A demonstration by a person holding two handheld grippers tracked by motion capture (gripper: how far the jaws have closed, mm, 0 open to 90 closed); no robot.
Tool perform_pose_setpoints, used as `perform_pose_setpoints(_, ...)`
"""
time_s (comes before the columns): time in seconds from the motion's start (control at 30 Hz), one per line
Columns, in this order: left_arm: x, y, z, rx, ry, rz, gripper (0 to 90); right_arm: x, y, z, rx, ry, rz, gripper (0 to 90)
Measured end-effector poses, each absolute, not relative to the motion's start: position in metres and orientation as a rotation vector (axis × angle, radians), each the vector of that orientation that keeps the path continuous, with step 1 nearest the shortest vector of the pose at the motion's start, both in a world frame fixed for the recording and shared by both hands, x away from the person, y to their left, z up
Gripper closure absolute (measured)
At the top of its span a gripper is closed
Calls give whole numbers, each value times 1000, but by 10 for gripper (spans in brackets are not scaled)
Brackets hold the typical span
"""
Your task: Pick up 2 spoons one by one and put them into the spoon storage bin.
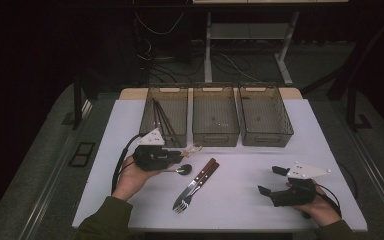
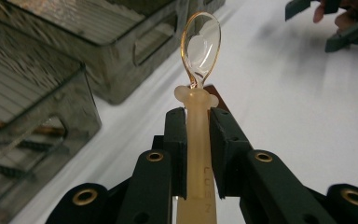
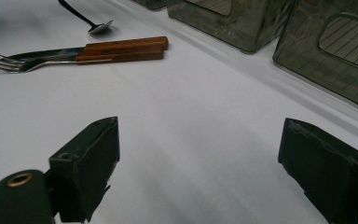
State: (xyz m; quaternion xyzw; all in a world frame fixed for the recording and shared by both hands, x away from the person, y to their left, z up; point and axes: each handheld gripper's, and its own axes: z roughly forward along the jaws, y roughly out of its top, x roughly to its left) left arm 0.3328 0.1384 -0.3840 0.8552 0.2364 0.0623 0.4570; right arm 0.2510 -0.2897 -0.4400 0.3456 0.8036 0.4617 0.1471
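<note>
My left gripper (image 1: 180, 156) is shut on the handle of a translucent amber plastic spoon (image 1: 192, 148), held just above the table in front of the left bin (image 1: 169, 89). In the left gripper view the spoon (image 2: 200, 42) sticks out past the gripper (image 2: 198, 130), bowl forward and tilted up. On the white table (image 1: 240, 200) lie a small metal spoon (image 1: 182, 169) and two wooden-handled forks (image 1: 197, 182), side by side. My right gripper (image 1: 272, 180) hovers open at the front right, with nothing between its jaws. It (image 3: 200, 158) faces the forks (image 3: 98, 51) and the metal spoon (image 3: 100, 25).
Three smoky see-through bins stand in a row at the table's far edge. The left one holds dark sticks (image 1: 162, 120). Nothing shows in the middle bin (image 1: 215, 137) or the right bin (image 1: 267, 138). Bare tabletop lies between the forks and my right gripper.
</note>
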Motion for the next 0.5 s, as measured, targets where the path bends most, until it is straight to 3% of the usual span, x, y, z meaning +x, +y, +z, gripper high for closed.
perform_pose_setpoints(0.5,367,108,-368,2069,589,177,773,250,-291,-439,1003,2296,1336,127)
